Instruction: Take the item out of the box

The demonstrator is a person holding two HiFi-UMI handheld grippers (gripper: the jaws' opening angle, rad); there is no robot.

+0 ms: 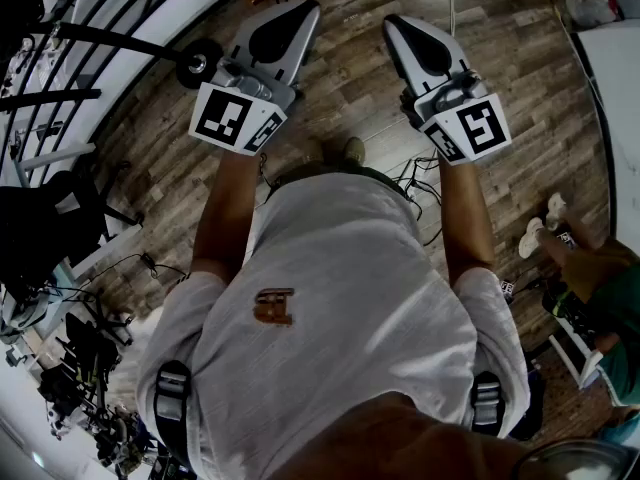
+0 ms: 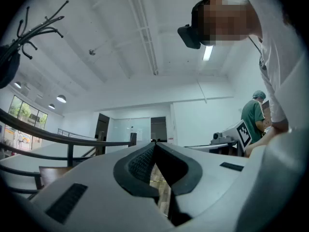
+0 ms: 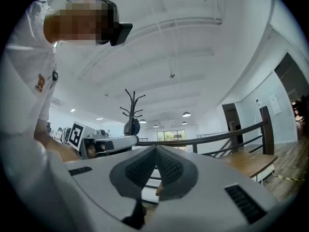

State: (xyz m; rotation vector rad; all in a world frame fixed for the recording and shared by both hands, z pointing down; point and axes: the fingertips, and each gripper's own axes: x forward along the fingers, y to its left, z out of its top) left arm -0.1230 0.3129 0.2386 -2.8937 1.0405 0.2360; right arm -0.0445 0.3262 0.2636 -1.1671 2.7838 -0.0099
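Holding the left gripper (image 1: pixel 308 8) and the right gripper (image 1: pixel 396 22) out level, side by side, above the wooden floor (image 1: pixel 350 98); fingers (image 2: pixel 141 164) on the left pressed fully together, nothing between them; same on the right, fingers (image 3: pixel 170 167) closed tip to tip and empty; no box and no item in any view, so cannot place either. Best now, probably: find the box first; open one pair of fingers wide before reaching in; steady the box with the other; come down slow and straight onto the item.
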